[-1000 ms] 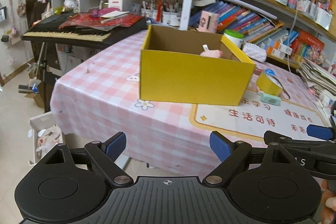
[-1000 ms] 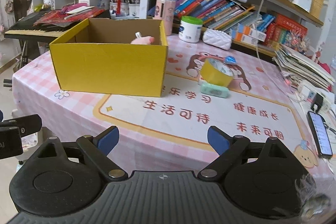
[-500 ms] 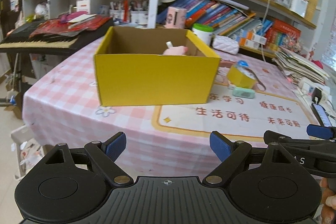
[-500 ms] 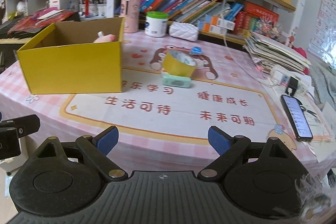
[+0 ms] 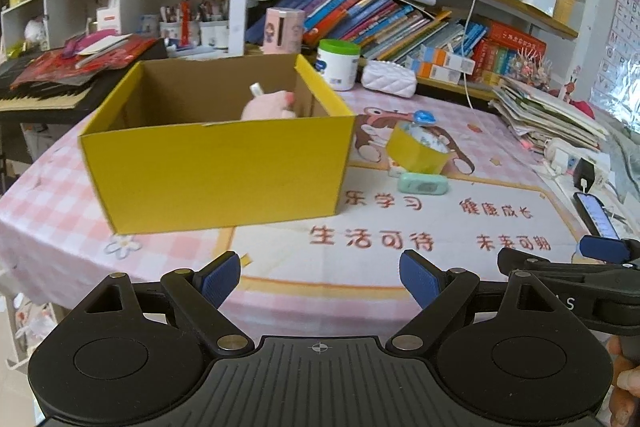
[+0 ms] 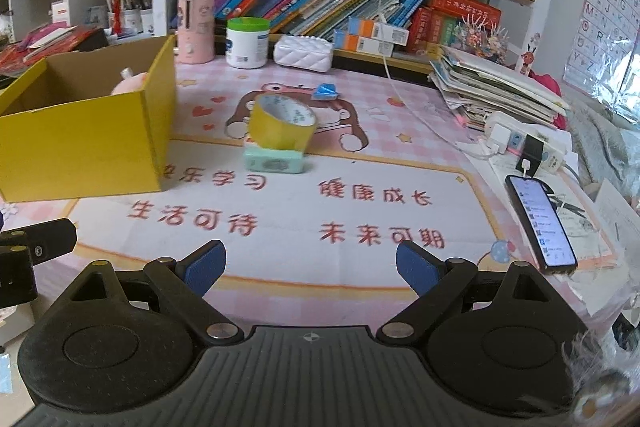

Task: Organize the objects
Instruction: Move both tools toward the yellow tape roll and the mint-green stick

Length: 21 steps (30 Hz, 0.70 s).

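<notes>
Right wrist, tape roll [image 6: 282, 126] beyond spread right gripper [image 6: 311, 263]

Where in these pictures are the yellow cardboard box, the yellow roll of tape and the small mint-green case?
yellow cardboard box [image 5: 224, 171], left wrist view, middle of its front wall.
yellow roll of tape [image 6: 278, 135], right wrist view, its outer yellow side.
small mint-green case [image 6: 273, 161], right wrist view, its front face.

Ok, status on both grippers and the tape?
Left gripper open, empty. Right gripper open, empty. Yellow tape roll leaning on mint case, beside yellow box. Path clear.
</notes>
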Motion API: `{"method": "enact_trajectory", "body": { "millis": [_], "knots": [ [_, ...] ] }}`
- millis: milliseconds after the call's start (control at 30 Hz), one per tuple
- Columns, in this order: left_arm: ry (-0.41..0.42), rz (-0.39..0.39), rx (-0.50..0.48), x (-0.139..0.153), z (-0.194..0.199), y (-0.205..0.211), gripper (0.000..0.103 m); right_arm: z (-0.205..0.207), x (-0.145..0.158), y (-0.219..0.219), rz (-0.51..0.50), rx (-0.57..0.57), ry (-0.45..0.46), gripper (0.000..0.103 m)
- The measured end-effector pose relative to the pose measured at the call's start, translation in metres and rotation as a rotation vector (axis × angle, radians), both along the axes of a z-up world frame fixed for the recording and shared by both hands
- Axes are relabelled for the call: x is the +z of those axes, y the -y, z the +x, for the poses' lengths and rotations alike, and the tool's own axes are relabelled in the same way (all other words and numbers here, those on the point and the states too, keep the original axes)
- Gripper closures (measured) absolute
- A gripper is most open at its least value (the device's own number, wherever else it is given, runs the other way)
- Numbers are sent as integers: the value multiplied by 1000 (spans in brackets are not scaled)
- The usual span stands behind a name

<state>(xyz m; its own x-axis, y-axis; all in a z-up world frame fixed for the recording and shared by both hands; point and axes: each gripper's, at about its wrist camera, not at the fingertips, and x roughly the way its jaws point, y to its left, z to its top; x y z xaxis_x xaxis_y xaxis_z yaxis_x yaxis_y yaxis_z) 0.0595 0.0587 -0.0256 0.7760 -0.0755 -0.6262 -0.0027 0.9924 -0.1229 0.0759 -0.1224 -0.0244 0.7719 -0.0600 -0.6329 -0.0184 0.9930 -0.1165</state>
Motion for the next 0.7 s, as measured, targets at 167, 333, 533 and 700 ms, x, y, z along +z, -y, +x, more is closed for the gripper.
{"method": "enact_trajectory", "body": {
  "millis": [167,333,533,700],
  "knots": [
    [1,-4,3,1,24,16,14,31,3,18,6,-6,-11,11],
    [-1,-9,30,1,47,29,14,62,4,29,-1,30,-15,11],
    [-4,-15,58,1,70,45,14,95,5,44,2,72,-15,11],
    [-2,-17,82,1,87,60,14,118,6,58,16,115,-9,11]
  ]
}}
